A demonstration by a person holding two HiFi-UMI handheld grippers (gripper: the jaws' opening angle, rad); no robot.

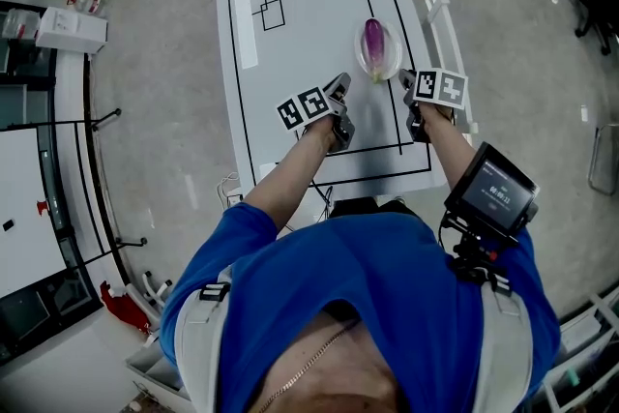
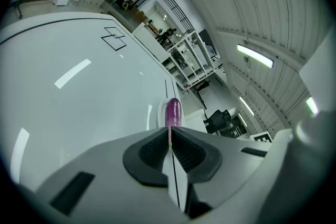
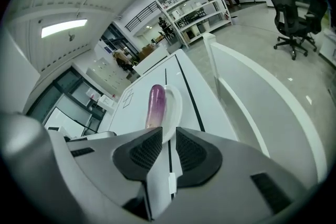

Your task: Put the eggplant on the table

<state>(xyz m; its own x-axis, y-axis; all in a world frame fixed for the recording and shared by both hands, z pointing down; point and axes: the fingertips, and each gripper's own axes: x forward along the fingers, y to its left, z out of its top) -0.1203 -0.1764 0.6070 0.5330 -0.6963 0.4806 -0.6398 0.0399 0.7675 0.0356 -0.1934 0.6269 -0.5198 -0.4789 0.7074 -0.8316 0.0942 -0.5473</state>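
A purple eggplant [image 1: 373, 39] lies lengthwise on a small white plate [image 1: 390, 68] at the right side of the white table [image 1: 300, 44]. My left gripper [image 1: 340, 92] is just left of the plate's near end, above the table, its jaws shut with nothing in them. My right gripper [image 1: 407, 80] is at the plate's near right edge. In the left gripper view the eggplant [image 2: 172, 112] shows right beyond the closed gripper [image 2: 170, 132]. In the right gripper view the eggplant [image 3: 156, 104] and plate [image 3: 175, 105] lie just ahead of the gripper [image 3: 169, 131], whose pads stand a narrow gap apart, empty.
Black lines mark a rectangle and small squares [image 1: 267, 7] on the table. A white frame [image 1: 447, 29] stands along the table's right edge, also close on the right as the frame [image 3: 247, 92]. An office chair [image 3: 290, 5] and shelves stand further off.
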